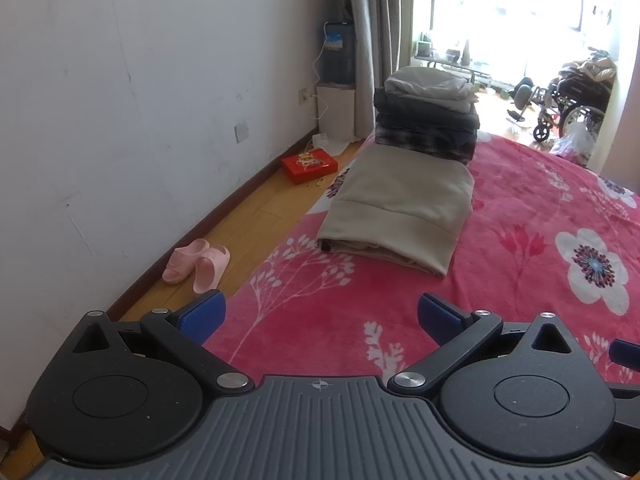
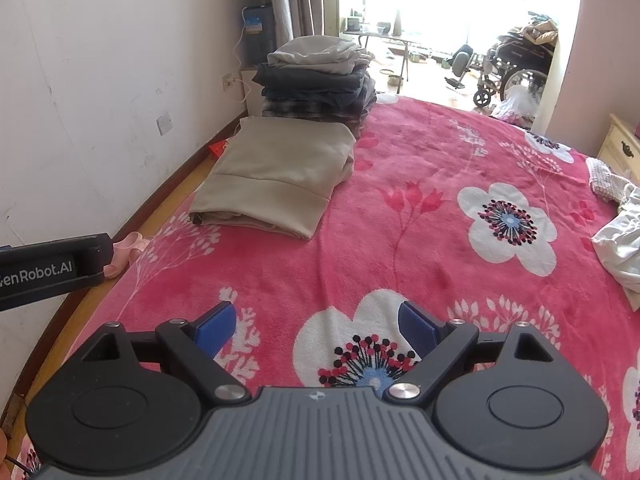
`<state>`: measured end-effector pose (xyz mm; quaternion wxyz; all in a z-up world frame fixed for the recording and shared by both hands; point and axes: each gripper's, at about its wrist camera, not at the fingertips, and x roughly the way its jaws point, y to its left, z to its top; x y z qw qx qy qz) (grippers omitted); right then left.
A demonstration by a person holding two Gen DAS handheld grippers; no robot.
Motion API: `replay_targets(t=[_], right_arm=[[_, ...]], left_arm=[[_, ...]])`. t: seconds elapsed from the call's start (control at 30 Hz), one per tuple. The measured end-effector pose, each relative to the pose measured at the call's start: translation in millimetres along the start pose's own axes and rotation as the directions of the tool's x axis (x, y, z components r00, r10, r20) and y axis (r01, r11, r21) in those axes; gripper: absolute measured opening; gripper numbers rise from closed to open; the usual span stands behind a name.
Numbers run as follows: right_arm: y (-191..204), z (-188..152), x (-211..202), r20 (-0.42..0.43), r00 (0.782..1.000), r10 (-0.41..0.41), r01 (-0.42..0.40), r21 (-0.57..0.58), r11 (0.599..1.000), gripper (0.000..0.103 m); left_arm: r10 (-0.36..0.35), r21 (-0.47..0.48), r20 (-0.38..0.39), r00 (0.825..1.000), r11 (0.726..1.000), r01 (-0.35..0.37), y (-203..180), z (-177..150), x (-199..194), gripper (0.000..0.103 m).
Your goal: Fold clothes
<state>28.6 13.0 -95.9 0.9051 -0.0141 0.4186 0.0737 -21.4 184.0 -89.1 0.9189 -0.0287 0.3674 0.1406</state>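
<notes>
A folded beige garment [image 1: 400, 208] [image 2: 276, 176] lies on the pink flowered blanket [image 1: 520, 216] [image 2: 420, 240], near the bed's left edge. Behind it stands a stack of folded clothes [image 1: 428, 120] [image 2: 320, 80], grey on top, dark and plaid below. My left gripper [image 1: 322, 312] hovers open over the blanket, short of the beige garment, nothing between its blue pads. My right gripper [image 2: 316, 324] is open too, above a white flower print, holding nothing. A crumpled white garment [image 2: 620, 244] lies at the bed's right edge.
A white wall runs along the left with a strip of wood floor holding pink slippers [image 1: 198, 266] and a red box [image 1: 308, 166]. A wheelchair [image 1: 568, 104] stands in the bright doorway beyond the bed. A cream nightstand [image 2: 622, 148] sits at the right.
</notes>
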Motion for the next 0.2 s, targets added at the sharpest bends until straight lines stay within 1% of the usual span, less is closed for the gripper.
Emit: replay_targets(t=[0.2], right_arm=[[1.3,0.6,0.3,0.0,1.0,0.001,-0.001,-0.004,1.0,0.092]], left_arm=[[-0.001,0.004,-0.002,1.0,1.0,0.001,0.4,1.2,1.7,0.103]])
